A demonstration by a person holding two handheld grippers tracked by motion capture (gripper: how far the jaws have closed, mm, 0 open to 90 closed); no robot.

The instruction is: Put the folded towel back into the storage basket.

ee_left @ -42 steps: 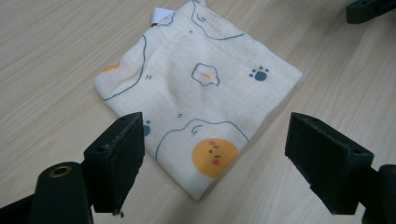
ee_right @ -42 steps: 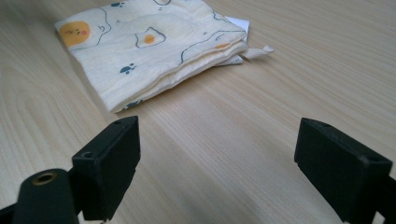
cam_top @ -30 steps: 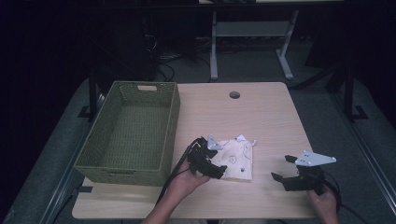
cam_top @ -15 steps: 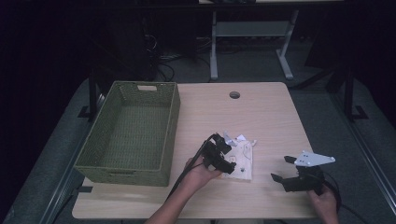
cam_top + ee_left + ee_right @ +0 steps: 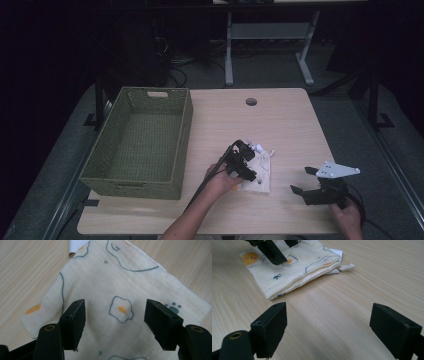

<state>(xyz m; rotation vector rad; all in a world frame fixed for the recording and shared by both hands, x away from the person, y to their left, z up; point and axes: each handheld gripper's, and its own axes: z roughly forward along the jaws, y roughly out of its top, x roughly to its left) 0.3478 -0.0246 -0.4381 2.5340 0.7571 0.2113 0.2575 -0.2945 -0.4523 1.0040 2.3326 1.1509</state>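
Note:
A folded cream cloth (image 5: 263, 172) printed with fried eggs lies on the wooden table (image 5: 280, 125), right of centre. My left gripper (image 5: 248, 162) hangs just over its left part. In the left gripper view the cloth (image 5: 120, 277) spreads under the left gripper (image 5: 115, 315); its jaws have just been closing but still stand apart, the pads pressing nothing. In the right gripper view the left gripper (image 5: 282, 247) dips onto the cloth (image 5: 297, 265). My right gripper (image 5: 301, 180) rests near the table's front right, open, over bare wood (image 5: 328, 317).
A green woven basket (image 5: 185, 130) with nothing in it stands on the left half of the table. A round cable hole (image 5: 251, 101) sits near the far edge. Bare wood separates the cloth from the right gripper.
My left gripper has moved right, onto the cloth, and sunk a little; its jaws stand closer together. The right gripper has kept still.

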